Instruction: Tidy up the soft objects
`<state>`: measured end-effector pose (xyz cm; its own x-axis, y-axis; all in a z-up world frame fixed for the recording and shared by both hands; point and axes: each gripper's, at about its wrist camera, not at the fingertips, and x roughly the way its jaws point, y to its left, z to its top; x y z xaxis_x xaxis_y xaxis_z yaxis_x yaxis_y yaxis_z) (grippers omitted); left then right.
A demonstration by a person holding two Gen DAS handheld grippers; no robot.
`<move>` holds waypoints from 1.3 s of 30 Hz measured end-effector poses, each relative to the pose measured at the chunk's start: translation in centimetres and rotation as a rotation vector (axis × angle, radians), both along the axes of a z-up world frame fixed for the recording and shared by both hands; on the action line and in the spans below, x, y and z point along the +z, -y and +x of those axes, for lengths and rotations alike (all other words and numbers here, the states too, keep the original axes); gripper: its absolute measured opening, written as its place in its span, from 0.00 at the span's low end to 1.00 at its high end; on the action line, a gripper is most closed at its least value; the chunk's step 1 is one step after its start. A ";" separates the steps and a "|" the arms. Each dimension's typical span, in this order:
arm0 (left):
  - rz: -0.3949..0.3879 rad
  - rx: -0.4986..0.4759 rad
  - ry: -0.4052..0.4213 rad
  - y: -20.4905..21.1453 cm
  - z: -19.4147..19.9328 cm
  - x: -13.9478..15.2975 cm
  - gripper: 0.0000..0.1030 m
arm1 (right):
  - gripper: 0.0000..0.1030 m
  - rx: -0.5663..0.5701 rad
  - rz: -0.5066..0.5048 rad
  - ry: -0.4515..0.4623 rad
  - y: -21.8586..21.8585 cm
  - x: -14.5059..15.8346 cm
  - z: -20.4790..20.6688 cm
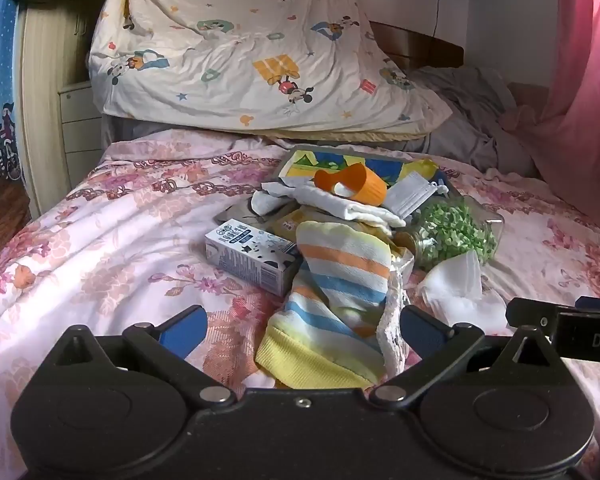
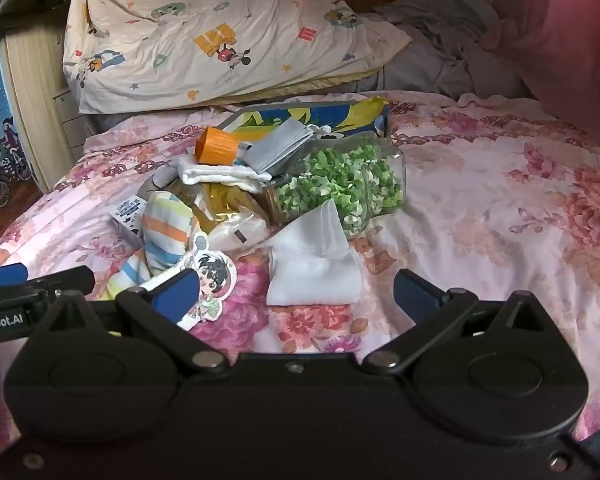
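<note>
Striped towel [image 1: 340, 280] lies between left claw [image 1: 304, 330]; both claws [image 2: 296, 294] spread wide, empty.

I see open bedspread [image 2: 500, 208] right of the clear jar [image 2: 352, 184], and more left of the milk carton [image 1: 252, 256] beside it. Behind the jar, 1 pillow [image 1: 240, 48] walls off the bed's head.

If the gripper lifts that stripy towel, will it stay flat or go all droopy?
The striped towel already lies rumpled over other things, so it would probably droop. It looks light, and may drag the milk carton beside it.
</note>
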<state>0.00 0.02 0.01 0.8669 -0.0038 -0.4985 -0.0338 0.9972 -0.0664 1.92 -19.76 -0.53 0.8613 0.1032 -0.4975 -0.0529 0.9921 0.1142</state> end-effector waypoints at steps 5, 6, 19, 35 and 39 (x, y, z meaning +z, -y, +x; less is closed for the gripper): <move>0.000 -0.002 -0.001 0.0 0.0 0.0 0.99 | 0.99 0.009 -0.006 0.004 -0.1 -0.2 0.1; 0.001 -0.002 -0.001 0.1 0.0 0.0 0.99 | 0.99 0.010 -0.005 0.005 -0.1 -0.3 0.1; -0.003 -0.003 -0.002 0.0 0.0 0.0 0.99 | 0.99 0.008 -0.003 0.003 -0.2 -0.1 0.0; -0.005 -0.003 -0.004 0.0 0.0 0.0 0.99 | 0.99 0.010 -0.003 0.002 -0.3 -0.1 0.0; -0.005 -0.003 -0.005 0.0 0.0 0.0 0.99 | 0.99 0.011 -0.004 0.002 -0.3 -0.1 0.0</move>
